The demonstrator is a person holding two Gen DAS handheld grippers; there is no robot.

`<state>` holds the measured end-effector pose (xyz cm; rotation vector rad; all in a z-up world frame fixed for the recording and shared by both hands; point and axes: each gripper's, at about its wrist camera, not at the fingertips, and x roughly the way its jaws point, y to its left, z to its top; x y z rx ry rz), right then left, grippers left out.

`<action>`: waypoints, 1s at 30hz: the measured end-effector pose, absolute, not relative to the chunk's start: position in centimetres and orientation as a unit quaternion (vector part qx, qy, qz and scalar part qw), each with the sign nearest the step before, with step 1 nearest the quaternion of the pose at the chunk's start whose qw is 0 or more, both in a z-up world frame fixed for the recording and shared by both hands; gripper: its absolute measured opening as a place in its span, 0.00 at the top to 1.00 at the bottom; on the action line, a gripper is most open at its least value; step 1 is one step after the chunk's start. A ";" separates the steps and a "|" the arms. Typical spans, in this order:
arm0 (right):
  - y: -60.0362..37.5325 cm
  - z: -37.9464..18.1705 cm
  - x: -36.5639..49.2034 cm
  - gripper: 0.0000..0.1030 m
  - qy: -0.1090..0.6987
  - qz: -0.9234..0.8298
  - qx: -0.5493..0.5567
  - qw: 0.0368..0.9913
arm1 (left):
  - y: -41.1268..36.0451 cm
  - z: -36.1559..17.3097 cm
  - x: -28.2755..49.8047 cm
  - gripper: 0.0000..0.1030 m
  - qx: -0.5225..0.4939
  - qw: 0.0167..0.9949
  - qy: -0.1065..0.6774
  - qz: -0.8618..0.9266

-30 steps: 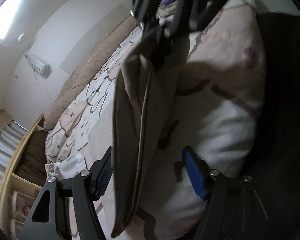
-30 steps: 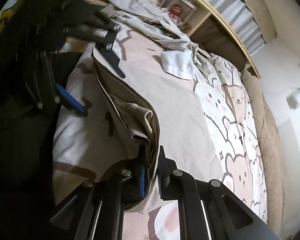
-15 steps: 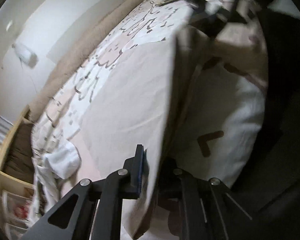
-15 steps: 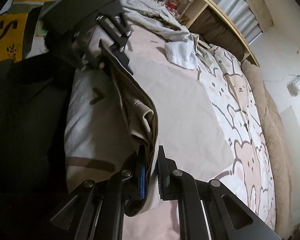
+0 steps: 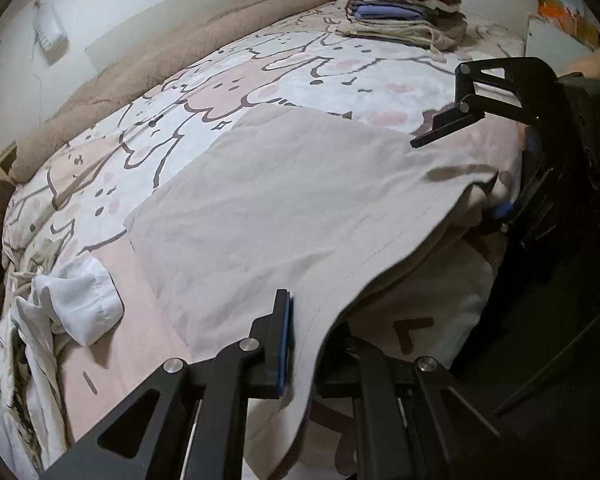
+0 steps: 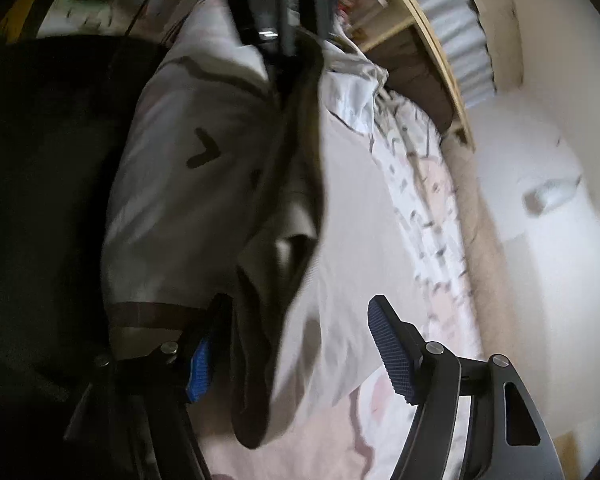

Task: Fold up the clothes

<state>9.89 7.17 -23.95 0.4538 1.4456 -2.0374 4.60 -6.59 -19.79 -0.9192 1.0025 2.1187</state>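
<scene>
A beige garment (image 5: pixel 284 200) lies spread flat on the bear-print bed cover (image 5: pixel 236 80). Its near hem runs along the bed's edge and partly hangs over it. My left gripper (image 5: pixel 310 344) is shut on that hem, at the bottom of the left wrist view, and the cloth hides its right finger. At the garment's other corner my right gripper (image 5: pixel 480 168) is open. In the right wrist view the garment's folded edge (image 6: pixel 268 292) hangs loose between the spread blue pads (image 6: pixel 392 352) of the right gripper (image 6: pixel 296 360). The left gripper (image 6: pixel 280 20) shows dark and blurred at the top.
A stack of folded clothes (image 5: pixel 404 8) sits at the bed's far corner. A crumpled white garment (image 5: pixel 80 304) lies at the left with other loose clothes. A brown fleece blanket (image 5: pixel 160 68) lines the wall side. A wooden shelf (image 6: pixel 432 48) stands beyond. A person's dark clothing (image 5: pixel 560 300) fills the right.
The left gripper has gone from open to shut on the hem. The right gripper has opened and released the garment. The garment has been drawn out flat across the bed.
</scene>
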 end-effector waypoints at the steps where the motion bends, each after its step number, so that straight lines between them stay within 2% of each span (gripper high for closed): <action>1: 7.0 -24.4 10.2 0.44 0.557 -0.762 0.159 0.291 | -6.6 -20.0 4.9 0.90 -0.343 0.304 0.389 0.799; 3: 6.6 -25.0 10.1 0.75 0.573 -0.756 0.153 0.276 | -6.5 -20.5 5.3 0.86 -0.333 0.298 0.410 0.795; 5: 6.7 -24.9 9.5 0.78 0.572 -0.757 0.164 0.269 | -6.4 -20.9 5.8 0.81 -0.323 0.293 0.431 0.790; 6: 6.8 -24.8 9.0 0.79 0.569 -0.759 0.172 0.267 | -6.4 -21.2 6.1 0.75 -0.318 0.290 0.441 0.788; 8: 7.0 -24.2 8.2 0.86 0.556 -0.763 0.190 0.270 | -6.4 -21.5 6.5 0.72 -0.309 0.284 0.457 0.784; 11: 7.1 -23.6 7.7 0.89 0.556 -0.759 0.196 0.276 | -6.7 -20.4 5.4 0.74 -0.315 0.281 0.429 0.799; 13: 7.2 -23.3 7.4 0.90 0.553 -0.758 0.203 0.281 | -6.9 -19.6 4.8 0.89 -0.319 0.280 0.410 0.808; 15: 7.3 -22.7 6.8 0.92 0.543 -0.762 0.211 0.282 | -7.1 -18.9 4.1 0.92 -0.322 0.278 0.391 0.816; 19: 7.2 -21.0 5.3 0.93 0.524 -0.771 0.233 0.277 | -7.5 -17.3 2.7 0.93 -0.329 0.273 0.352 0.832; 24: 7.2 -18.7 3.0 0.93 0.548 -0.774 0.204 0.243 | -8.0 -15.3 1.0 0.93 -0.335 0.266 0.305 0.851; 30: 7.8 -14.4 -0.5 0.93 0.566 -0.788 0.157 0.184 | -6.1 -10.0 -1.5 0.93 -0.265 0.233 0.317 0.880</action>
